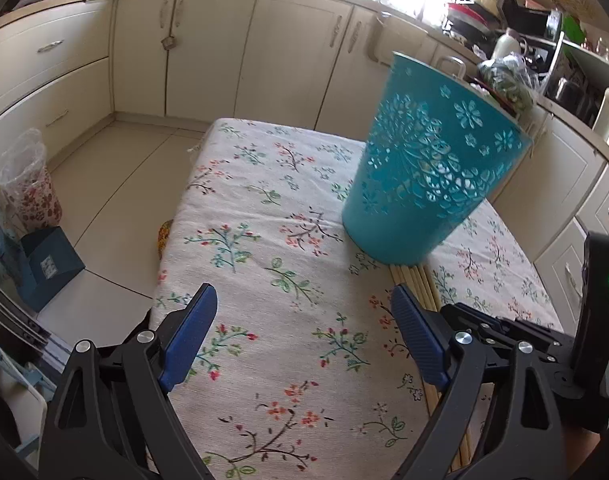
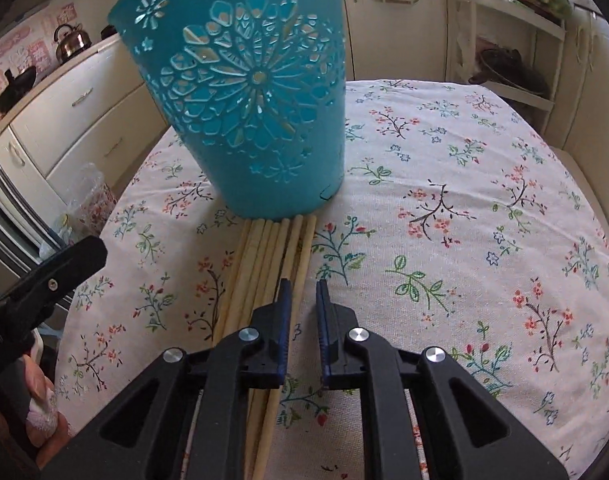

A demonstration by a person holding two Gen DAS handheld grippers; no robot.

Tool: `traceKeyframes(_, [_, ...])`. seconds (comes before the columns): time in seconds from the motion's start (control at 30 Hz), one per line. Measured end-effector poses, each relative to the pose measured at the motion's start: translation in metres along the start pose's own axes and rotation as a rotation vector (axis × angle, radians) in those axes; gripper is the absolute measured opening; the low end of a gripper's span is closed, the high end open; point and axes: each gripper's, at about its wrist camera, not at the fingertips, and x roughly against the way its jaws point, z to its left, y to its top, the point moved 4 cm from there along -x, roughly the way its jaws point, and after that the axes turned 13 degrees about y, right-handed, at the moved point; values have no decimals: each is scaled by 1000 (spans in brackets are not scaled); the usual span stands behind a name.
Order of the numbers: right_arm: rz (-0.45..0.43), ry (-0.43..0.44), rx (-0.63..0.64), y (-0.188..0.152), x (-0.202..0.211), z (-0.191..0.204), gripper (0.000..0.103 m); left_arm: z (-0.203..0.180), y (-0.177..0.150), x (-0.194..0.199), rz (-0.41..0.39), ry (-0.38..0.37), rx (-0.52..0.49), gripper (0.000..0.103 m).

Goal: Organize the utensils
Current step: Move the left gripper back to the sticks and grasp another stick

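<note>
while right gripper (image 2: 303,286) narrows, chopsticks (image 2: 264,264) seemingly beside

chopsticks (image 2: 270,264) on table (image 2: 484,240) before basket (image 2: 244,92)

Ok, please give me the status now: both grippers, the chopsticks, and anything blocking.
Left gripper open, empty. Right gripper nearly closed, jaws over the chopsticks, grip unclear. Chopsticks flat on the tablecloth, tips at the teal basket. Nothing in the way.

Wide-open left gripper (image 1: 304,308) above floral tablecloth (image 1: 264,248), near teal basket (image 1: 432,168), probably chopsticks (image 1: 412,280).
</note>
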Motion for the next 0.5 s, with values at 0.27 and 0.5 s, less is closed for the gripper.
traceKeyframes(0.27, [32,-13,-12,-5,16,-22,12,-43,-9,-18,94,32,-144,85])
traceKeyframes(0.5, [4,48,-87,-9,21,-31,12,-62,-12,-33,140,101,-204,85])
